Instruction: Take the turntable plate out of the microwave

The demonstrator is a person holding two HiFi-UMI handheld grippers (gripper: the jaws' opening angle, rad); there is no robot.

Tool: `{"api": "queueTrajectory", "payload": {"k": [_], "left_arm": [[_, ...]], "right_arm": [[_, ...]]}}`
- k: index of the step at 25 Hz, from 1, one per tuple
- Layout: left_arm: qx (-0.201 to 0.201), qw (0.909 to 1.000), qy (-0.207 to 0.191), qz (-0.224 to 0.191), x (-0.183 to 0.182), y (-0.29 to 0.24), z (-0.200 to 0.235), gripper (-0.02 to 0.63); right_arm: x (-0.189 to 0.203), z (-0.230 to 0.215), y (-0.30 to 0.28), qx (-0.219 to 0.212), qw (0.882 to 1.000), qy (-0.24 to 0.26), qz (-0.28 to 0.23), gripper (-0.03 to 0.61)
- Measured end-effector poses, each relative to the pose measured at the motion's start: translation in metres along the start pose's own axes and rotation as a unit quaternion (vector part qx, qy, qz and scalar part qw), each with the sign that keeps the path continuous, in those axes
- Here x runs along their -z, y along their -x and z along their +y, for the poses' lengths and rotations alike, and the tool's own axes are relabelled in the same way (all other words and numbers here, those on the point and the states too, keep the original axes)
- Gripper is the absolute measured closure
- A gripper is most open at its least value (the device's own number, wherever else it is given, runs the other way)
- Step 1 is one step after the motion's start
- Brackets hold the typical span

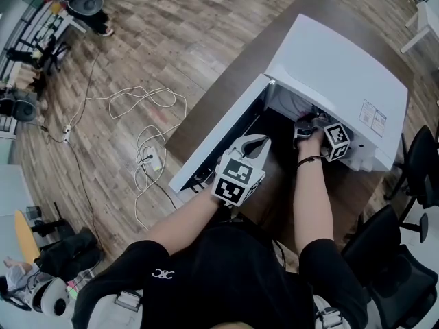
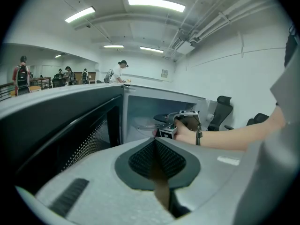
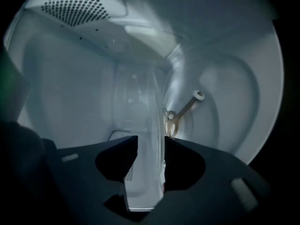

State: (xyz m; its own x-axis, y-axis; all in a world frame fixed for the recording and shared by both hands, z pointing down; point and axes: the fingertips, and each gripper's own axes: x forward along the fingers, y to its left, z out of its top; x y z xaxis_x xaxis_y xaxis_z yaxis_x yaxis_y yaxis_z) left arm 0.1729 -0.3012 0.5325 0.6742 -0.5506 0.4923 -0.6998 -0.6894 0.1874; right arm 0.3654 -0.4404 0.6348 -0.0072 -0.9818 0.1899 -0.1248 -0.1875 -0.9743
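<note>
Tabletop [image 1: 219, 94], brown, lies under both my grippers and carries the white microwave [image 1: 343, 74]. Its cavity takes in my right gripper [image 1: 306, 125] up to the marker cube, with the hand and wrist just outside the opening. The open door [image 1: 216, 139] hangs out just to the left of my left gripper [image 1: 255, 142]. In the left gripper view its dark perforated window fills the space on that side, and I cannot tell whether the gripper touches it. That left gripper is clenched, jaws together with nothing between them, pointing towards the cavity mouth where my other hand works.

Inside, the right gripper view shows the clear glass turntable plate [image 3: 140, 107] running edge-on straight away from the jaws. Its near rim sits between them, and the pads [image 3: 168, 146] press on both faces, so I am grasping it. Just right of the plate, beyond the jaw tips, a pale roller arm [image 3: 187, 106] with a small wheel lies against the cavity's surface.
</note>
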Motion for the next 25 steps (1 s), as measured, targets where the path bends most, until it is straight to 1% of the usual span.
{"api": "queueTrajectory", "payload": {"k": [2,3,7,8,13,21,25], "left_arm": [[0.000,1.0000,-0.003,0.001,0.002,0.002,-0.001,0.606],[-0.001,1.0000,-0.003,0.001,0.003,0.003,-0.001,0.606],[-0.005,1.0000,-0.002,0.003,0.005,0.006,-0.001,0.606],[-0.006,1.0000,-0.002,0.003,0.006,0.007,0.000,0.606],[-0.008,1.0000,-0.003,-0.001,0.005,0.015,0.002,0.606],[-0.001,1.0000,-0.007,-0.004,0.008,0.020,-0.002,0.606],[0.001,1.0000,-0.008,-0.004,0.007,0.021,-0.003,0.606]], "right_arm": [[0.003,0.002,-0.005,0.006,1.000,0.018,0.006,0.433],[0.006,0.002,-0.007,0.009,1.000,0.018,0.007,0.446],[0.013,-0.005,-0.011,0.012,1.000,-0.011,0.007,0.544],[0.015,-0.005,-0.012,0.009,1.000,-0.016,0.007,0.537],[0.020,0.005,-0.010,-0.031,0.999,-0.043,-0.003,0.548],[0.015,0.010,-0.003,-0.063,0.997,-0.039,0.007,0.540],[0.017,0.008,0.004,-0.066,0.997,-0.042,0.014,0.538]]}}
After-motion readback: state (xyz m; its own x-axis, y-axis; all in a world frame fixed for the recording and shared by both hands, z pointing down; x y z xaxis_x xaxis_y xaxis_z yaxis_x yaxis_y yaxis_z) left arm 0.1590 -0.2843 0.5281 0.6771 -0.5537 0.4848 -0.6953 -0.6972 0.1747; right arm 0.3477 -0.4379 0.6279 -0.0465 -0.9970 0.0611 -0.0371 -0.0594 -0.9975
